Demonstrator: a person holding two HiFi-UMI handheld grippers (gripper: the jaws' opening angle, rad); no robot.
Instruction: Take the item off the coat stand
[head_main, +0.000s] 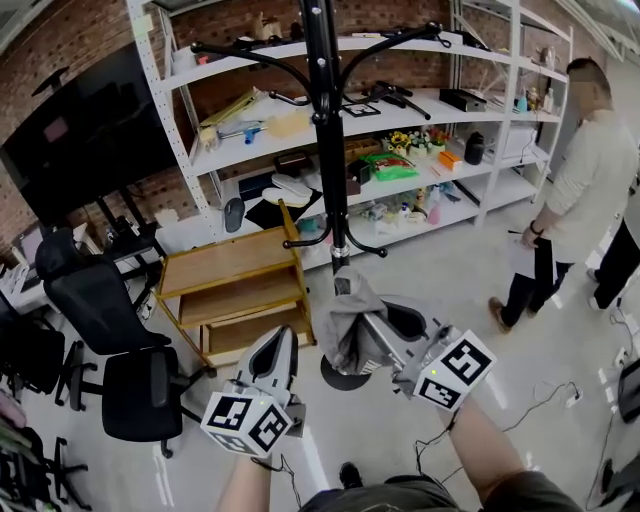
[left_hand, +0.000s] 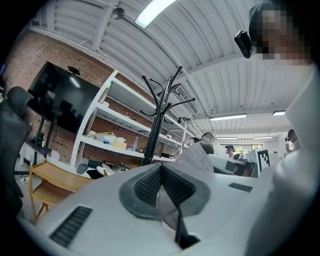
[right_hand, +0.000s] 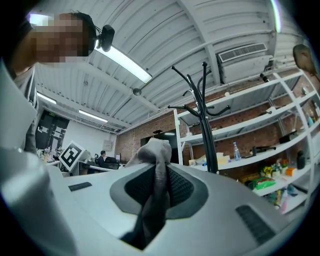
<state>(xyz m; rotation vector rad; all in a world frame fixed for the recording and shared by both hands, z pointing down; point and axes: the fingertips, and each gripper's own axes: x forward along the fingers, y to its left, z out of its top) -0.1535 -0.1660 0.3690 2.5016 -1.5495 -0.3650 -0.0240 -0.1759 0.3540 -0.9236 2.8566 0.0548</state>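
Note:
The black coat stand rises in the middle of the floor, and its hooks carry nothing that I can see. A grey cloth item hangs bunched in front of the pole's lower part, off the hooks. My right gripper is shut on it; in the right gripper view the cloth is pinched between the pads and bulges above them, with the stand behind. My left gripper points up just left of the cloth, jaws together with nothing held. The left gripper view shows the stand and the cloth to the right.
A low wooden cart stands left of the stand's round base. White shelving full of objects runs along the brick wall. Black office chairs and a dark screen are at the left. A person stands at the right.

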